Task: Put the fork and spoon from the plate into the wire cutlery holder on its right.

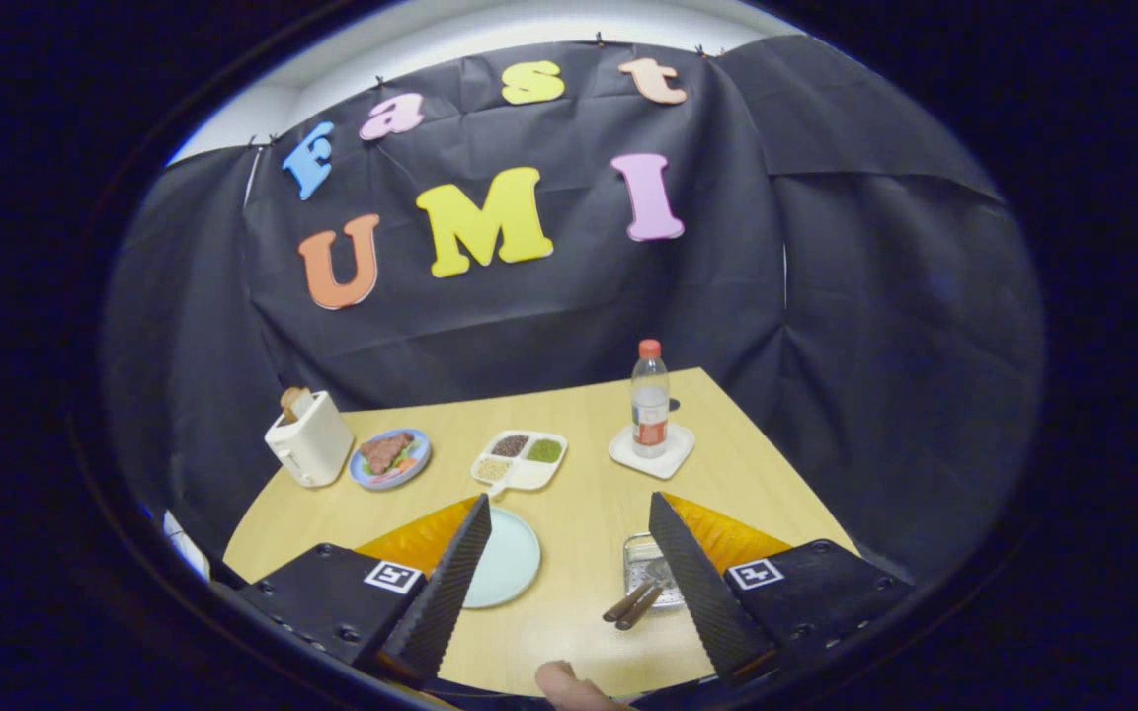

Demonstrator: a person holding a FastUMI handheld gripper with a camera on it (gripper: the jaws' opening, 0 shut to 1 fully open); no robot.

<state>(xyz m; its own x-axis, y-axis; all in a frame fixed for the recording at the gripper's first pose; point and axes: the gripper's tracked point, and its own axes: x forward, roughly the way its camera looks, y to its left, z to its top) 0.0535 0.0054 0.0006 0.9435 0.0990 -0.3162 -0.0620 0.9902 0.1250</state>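
Observation:
A pale green plate (510,565) lies on the wooden table, partly behind my left finger (450,583), and its visible part is bare. To its right stands the wire cutlery holder (643,558), beside my right finger (697,583). Two brown-handled utensils (634,603), the fork and spoon, lie in the holder with their handles sticking out toward me. My gripper (569,513) is open above the table, with nothing between its fingers. It hangs between the plate and the holder.
Farther back stand a white toaster (310,438), a blue plate of food (390,457), a white divided dish (520,460) and a water bottle (649,400) on a white coaster (652,452). A fingertip (569,683) shows at the table's near edge.

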